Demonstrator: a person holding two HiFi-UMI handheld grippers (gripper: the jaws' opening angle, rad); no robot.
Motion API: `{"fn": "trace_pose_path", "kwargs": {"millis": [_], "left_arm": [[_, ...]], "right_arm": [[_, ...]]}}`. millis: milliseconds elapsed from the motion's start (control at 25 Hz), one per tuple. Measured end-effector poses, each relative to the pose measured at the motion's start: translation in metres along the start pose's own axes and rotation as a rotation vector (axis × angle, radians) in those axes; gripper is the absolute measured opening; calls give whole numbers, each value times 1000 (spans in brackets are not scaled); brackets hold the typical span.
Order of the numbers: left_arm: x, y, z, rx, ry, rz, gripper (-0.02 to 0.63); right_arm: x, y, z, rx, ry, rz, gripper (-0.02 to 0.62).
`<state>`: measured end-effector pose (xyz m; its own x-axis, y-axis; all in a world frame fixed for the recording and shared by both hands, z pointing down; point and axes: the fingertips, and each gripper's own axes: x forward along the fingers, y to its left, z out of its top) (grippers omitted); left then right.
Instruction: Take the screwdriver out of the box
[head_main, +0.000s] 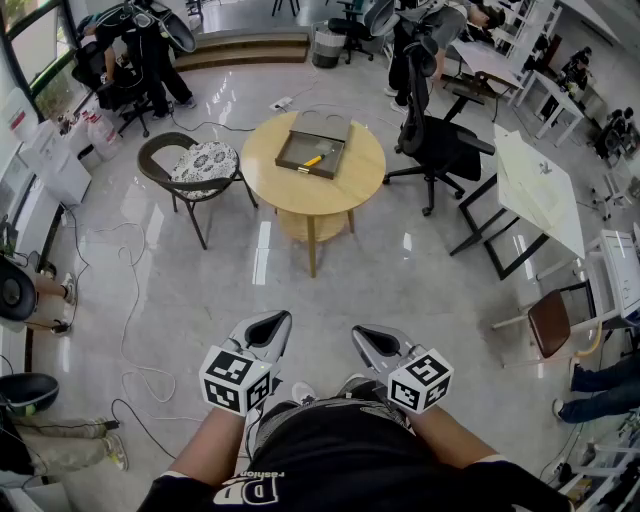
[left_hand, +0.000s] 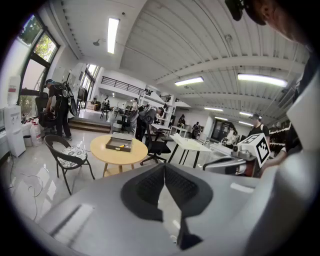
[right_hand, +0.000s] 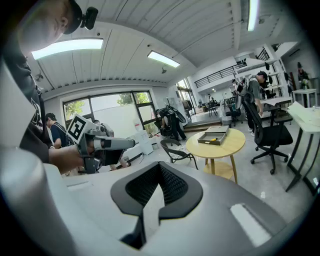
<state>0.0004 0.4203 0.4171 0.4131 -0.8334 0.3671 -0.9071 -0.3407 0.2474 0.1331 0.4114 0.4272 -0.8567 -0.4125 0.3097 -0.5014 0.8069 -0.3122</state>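
Note:
A shallow open box (head_main: 311, 150) sits on a round wooden table (head_main: 270, 178) far ahead of me, with a yellow-handled screwdriver (head_main: 312, 160) lying inside it. The box (left_hand: 118, 145) and screwdriver (left_hand: 119, 147) show small in the left gripper view, and the box (right_hand: 213, 135) also in the right gripper view. My left gripper (head_main: 273, 322) and right gripper (head_main: 366, 336) are held close to my body, well short of the table. Both are shut with nothing between their jaws.
A wicker chair with a patterned cushion (head_main: 199, 166) stands left of the table, a black office chair (head_main: 440, 146) to its right. A white folding table (head_main: 541, 190) and a brown chair (head_main: 553, 320) are at the right. Cables trail over the glossy floor (head_main: 130, 300). People stand at the back.

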Motion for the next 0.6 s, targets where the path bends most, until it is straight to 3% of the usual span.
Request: {"fn": "trace_pose_path", "kwargs": {"millis": [240,440,600], "left_arm": [[2,2,1,2,-4,-1,61],[3,-4,-3,2,5,-12,60],[2,0,-7,-3,13,-14,60]], "right_arm": [[4,0,-1,-1,2,7,0],[3,9,-3,33,-7,63,0],[10,11,-6,-4,10,47,0]]}}
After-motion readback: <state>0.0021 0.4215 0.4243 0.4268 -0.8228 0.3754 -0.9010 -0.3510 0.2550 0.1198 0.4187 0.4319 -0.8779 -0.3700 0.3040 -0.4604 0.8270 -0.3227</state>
